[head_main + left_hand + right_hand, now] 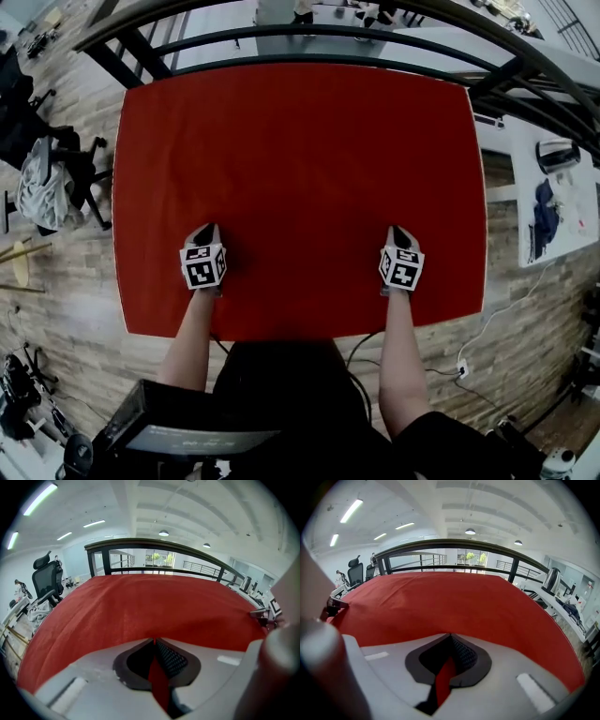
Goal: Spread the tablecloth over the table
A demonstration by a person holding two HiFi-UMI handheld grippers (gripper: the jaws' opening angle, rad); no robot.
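A red tablecloth [300,169] lies flat over the whole table, with its near edge just in front of the person. My left gripper [208,231] rests on the cloth near the front left and is shut on a thin fold of red fabric [157,681]. My right gripper [399,232] sits near the front right, likewise shut on a pinched strip of the tablecloth [443,681]. In the left gripper view the cloth [154,606] stretches smoothly toward the far railing. The right gripper view shows the same cloth [454,602] with faint creases.
A dark metal railing [309,33] curves round the table's far side. An office chair draped with clothing [52,183] stands at the left. A white desk with items [553,202] is at the right. A black case [178,427] sits by the person's legs.
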